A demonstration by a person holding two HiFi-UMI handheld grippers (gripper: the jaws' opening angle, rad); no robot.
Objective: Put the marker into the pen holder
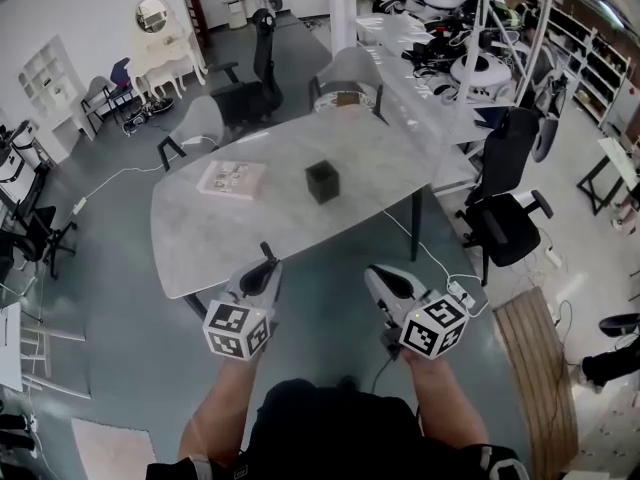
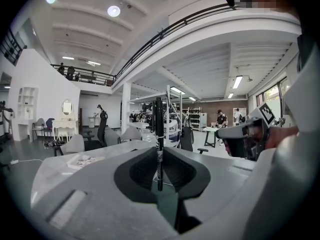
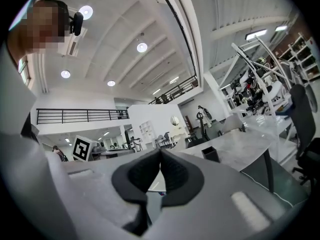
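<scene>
A black marker (image 2: 159, 134) stands upright between the jaws of my left gripper (image 2: 160, 153), which is shut on it. From the head view its tip (image 1: 265, 251) sticks up from the left gripper (image 1: 266, 266), held before the table's near edge. The pen holder (image 1: 322, 181), a small black open cube, stands near the middle of the grey table (image 1: 210, 238), well beyond both grippers. It also shows in the right gripper view as the pen holder (image 3: 210, 154). My right gripper (image 1: 379, 274) hangs beside the left one, its jaws (image 3: 160, 152) shut with nothing between them.
A booklet (image 1: 231, 179) lies on the table left of the holder. Office chairs (image 1: 505, 213) stand at the right and far sides. A cable (image 1: 425, 253) trails on the floor by the table leg. A wooden board (image 1: 535, 368) lies at right.
</scene>
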